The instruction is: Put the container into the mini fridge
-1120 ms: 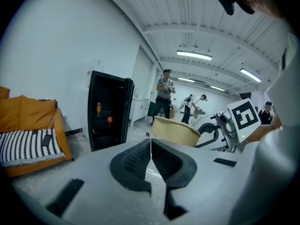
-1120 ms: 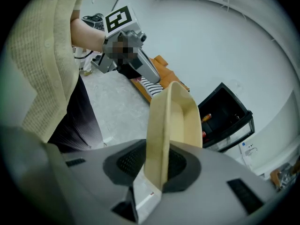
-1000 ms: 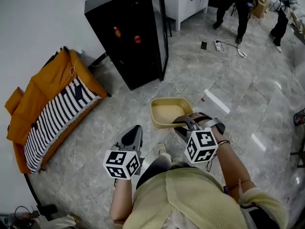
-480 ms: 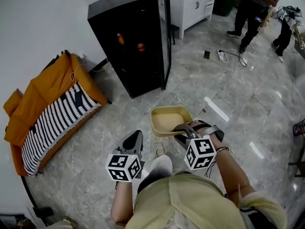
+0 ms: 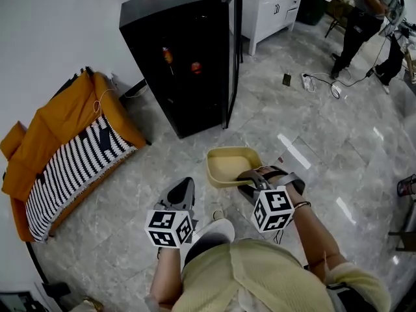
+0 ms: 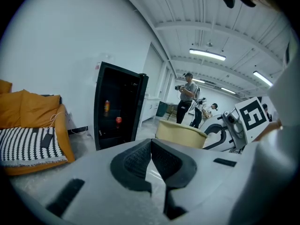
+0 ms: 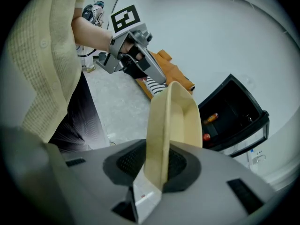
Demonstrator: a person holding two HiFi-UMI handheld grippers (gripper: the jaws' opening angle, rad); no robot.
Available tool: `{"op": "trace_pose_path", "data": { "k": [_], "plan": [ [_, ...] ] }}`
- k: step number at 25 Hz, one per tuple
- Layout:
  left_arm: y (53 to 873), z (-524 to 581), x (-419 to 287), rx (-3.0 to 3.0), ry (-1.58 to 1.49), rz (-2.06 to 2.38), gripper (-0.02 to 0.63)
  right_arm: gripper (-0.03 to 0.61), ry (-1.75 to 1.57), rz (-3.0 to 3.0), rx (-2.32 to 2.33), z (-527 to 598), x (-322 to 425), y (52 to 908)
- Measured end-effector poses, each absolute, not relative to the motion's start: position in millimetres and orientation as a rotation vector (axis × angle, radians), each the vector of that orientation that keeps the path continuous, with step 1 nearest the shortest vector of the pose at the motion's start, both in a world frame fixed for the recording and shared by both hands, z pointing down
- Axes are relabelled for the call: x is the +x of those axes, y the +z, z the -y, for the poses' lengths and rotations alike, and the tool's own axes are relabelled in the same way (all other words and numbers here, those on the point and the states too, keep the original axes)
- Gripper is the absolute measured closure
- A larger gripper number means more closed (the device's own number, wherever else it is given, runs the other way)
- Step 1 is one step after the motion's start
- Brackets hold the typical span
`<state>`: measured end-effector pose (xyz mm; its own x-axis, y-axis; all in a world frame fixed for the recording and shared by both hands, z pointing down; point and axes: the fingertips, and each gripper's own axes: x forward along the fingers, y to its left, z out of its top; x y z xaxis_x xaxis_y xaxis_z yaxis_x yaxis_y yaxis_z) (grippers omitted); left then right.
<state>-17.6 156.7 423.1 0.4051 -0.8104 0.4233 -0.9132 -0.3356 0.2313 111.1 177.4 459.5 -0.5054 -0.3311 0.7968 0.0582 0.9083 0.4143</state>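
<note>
A cream rectangular container [image 5: 231,164] hangs over the floor in front of me, its near rim pinched by my right gripper [image 5: 250,176], which is shut on it; in the right gripper view the container [image 7: 171,121] rises edge-on between the pads. My left gripper [image 5: 182,188] is shut with nothing in it, its pads [image 6: 140,161] pressed together, and it is held lower left of the container [image 6: 180,134]. The black mini fridge [image 5: 179,54] stands ahead against the wall with its door [image 5: 231,47] swung open; a bottle [image 5: 168,55] and a red item [image 5: 195,67] sit inside.
An orange couch with a striped cushion [image 5: 68,158] lies at the left along the wall. A white cabinet [image 5: 273,5] stands behind the fridge. People [image 5: 364,18] stand at the far right, near a power strip and cables [image 5: 318,83] on the grey marble floor.
The view has shifted slightly toward the fridge; both grippers and the held container keep nearly the same place in view. The people at the far right have moved.
</note>
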Motion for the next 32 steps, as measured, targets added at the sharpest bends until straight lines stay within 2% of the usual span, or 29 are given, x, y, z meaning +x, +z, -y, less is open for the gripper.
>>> {"op": "trace_pose_path", "data": {
  "k": [17, 32],
  "plan": [
    [455.3, -88.5, -51.3, 2.228, 0.565, 1.367, 0.592, 0.479, -0.448, 2.058, 0.159, -90.6, 55.3, 465.8],
    [453.6, -36.2, -84.4, 2.233, 0.485, 1.385, 0.592, 0.479, -0.500, 1.996, 0.149, -30.8, 15.5, 468.0]
  ]
}}
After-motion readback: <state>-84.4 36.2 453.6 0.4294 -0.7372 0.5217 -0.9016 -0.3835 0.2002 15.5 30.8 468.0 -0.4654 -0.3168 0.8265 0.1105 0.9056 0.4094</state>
